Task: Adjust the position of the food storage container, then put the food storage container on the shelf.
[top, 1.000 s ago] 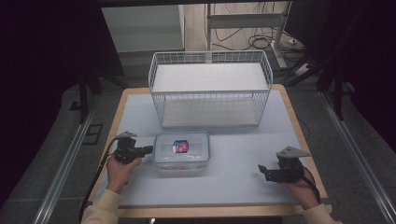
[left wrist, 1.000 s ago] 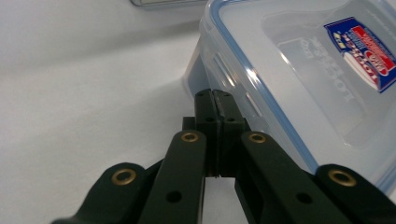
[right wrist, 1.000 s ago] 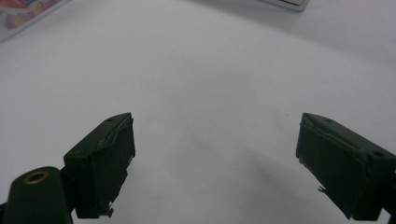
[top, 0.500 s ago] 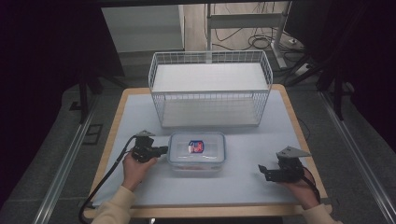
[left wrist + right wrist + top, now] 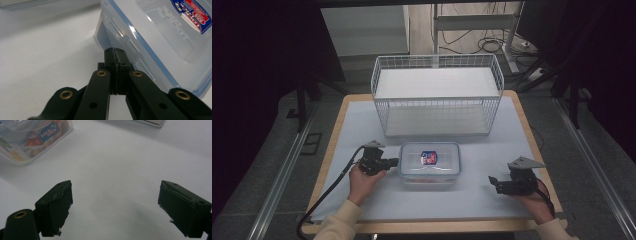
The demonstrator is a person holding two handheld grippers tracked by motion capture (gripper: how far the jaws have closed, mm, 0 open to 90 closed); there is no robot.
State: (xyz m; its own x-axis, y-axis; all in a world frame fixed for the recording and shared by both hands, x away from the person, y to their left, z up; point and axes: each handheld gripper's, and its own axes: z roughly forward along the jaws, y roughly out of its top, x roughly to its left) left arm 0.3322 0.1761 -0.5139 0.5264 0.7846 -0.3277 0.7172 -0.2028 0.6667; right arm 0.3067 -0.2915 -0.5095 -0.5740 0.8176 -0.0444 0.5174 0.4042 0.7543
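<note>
High view gives me a white tabletop [image 5: 362, 125] (wood-edged) amid dark floor [image 5: 267, 135]; my left gripper [image 5: 393, 161] has jaws together, right gripper [image 5: 492, 183] jaws apart.

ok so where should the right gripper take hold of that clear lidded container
Probably at the clear container's right short end, coming in level from the right. The right gripper is already open on that side, and the lid's rim and side latch tab give its fingers an edge to close on; the flat lid top offers none.
</note>
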